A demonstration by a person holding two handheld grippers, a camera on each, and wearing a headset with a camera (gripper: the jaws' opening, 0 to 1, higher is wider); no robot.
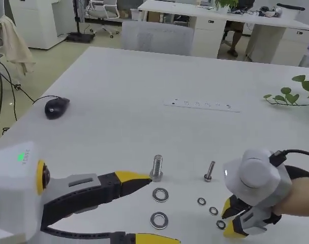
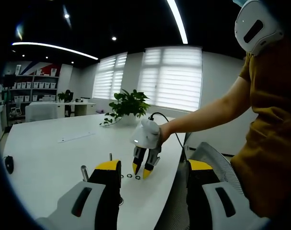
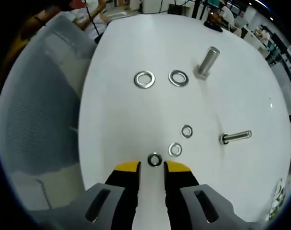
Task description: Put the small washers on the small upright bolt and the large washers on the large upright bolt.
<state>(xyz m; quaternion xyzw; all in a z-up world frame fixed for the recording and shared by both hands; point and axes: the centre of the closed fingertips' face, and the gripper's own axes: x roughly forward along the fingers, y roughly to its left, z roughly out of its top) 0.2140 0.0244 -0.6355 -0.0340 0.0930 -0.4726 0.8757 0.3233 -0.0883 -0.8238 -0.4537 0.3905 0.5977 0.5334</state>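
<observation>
The large bolt (image 1: 157, 168) and the small bolt (image 1: 210, 172) stand upright on the white table (image 1: 119, 101). Two large washers (image 1: 160, 194) (image 1: 159, 220) lie flat in front of the large bolt, between the jaws of my open left gripper (image 1: 147, 208). Three small washers (image 1: 201, 202) (image 1: 213, 210) (image 1: 220, 224) lie in a row near the small bolt. My right gripper (image 3: 151, 167) points down at the table, open, with the nearest small washer (image 3: 155, 159) just ahead of its tips. The other small washers (image 3: 174, 149) (image 3: 186, 131) lie beyond it.
A black mouse (image 1: 57, 107) lies at the left and a white power strip (image 1: 201, 105) across the middle of the table. A plant (image 1: 297, 94) reaches in at the right. A grey mesh chair (image 3: 35, 110) stands beside the table's near edge.
</observation>
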